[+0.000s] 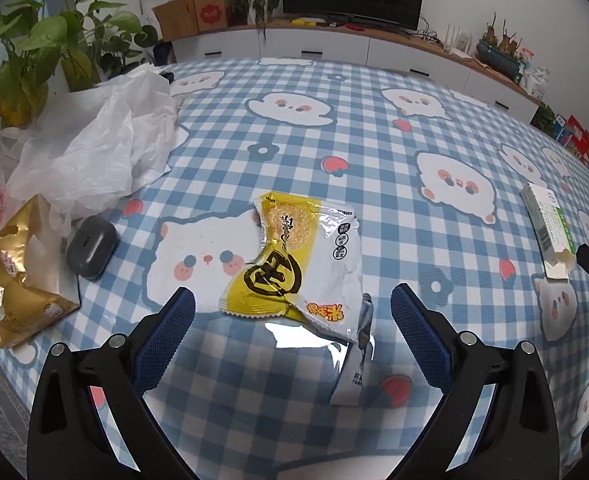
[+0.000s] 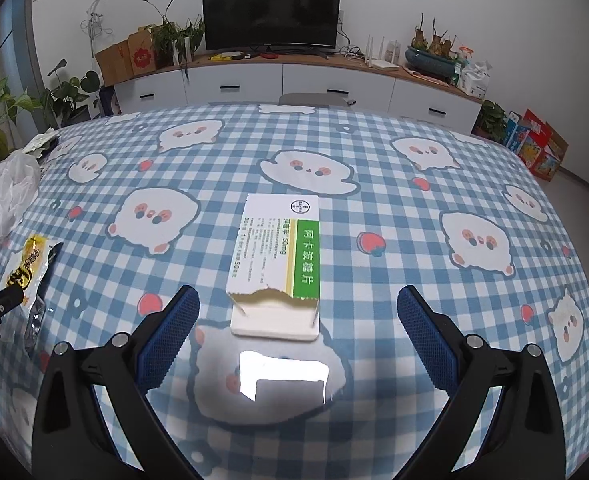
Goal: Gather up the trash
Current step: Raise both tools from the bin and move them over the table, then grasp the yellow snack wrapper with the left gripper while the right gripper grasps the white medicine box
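Observation:
A yellow and white snack wrapper [image 1: 298, 264] lies flat on the checked tablecloth, just ahead of and between the fingers of my open left gripper [image 1: 292, 300]. A torn-open white and green medicine box [image 2: 276, 264] lies on the cloth just ahead of my open right gripper [image 2: 298, 298], its torn end toward me. The box also shows at the right of the left wrist view [image 1: 548, 232], and the wrapper at the left of the right wrist view [image 2: 30, 268]. Both grippers are empty.
A crumpled white plastic bag [image 1: 98, 148], a gold wrapper [image 1: 14, 276] and a small grey case [image 1: 91, 252] lie at the table's left. Potted plants [image 1: 42, 40] stand beyond the left edge. A white cabinet with a TV [image 2: 272, 16] stands behind the table.

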`<action>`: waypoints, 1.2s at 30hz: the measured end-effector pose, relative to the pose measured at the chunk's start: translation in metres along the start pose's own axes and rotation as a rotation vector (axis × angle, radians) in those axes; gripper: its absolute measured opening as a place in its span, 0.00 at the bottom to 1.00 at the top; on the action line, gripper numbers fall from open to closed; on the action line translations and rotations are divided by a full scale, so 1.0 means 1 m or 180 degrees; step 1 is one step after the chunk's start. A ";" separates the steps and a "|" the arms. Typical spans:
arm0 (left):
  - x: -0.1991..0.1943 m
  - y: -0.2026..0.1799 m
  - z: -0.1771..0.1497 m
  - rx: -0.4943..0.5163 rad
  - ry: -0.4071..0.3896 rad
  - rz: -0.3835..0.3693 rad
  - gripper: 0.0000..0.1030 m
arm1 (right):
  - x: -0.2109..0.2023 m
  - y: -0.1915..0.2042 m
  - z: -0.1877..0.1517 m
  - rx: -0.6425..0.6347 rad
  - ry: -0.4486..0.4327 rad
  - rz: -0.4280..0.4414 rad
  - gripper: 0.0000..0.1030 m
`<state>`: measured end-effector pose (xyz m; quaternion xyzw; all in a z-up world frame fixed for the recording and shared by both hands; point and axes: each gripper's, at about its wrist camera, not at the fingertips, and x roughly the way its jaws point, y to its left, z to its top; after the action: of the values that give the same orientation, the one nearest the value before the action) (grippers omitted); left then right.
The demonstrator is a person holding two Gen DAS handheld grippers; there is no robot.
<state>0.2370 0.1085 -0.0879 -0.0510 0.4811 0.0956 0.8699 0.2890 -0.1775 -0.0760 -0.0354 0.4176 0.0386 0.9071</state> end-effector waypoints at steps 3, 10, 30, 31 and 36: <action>0.011 -0.004 0.008 0.0077 0.0024 0.0060 0.93 | 0.012 -0.001 0.010 0.0123 0.0039 0.0054 0.92; 0.034 -0.004 0.022 0.0097 0.0131 0.0101 0.91 | 0.036 0.007 0.021 0.0177 0.0189 0.0094 0.92; 0.037 -0.019 0.019 0.0123 0.0290 -0.0008 0.35 | 0.059 0.016 0.011 0.0135 0.0403 0.0067 0.57; 0.037 -0.019 0.019 0.0104 0.0291 -0.0002 0.32 | 0.059 0.018 0.011 0.0118 0.0400 0.0048 0.57; 0.036 -0.020 0.018 0.0077 0.0257 0.0013 0.26 | 0.058 0.021 0.009 0.0068 0.0361 0.0024 0.56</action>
<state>0.2749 0.0967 -0.1086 -0.0433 0.5171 0.0894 0.8502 0.3310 -0.1535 -0.1151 -0.0263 0.4688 0.0355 0.8822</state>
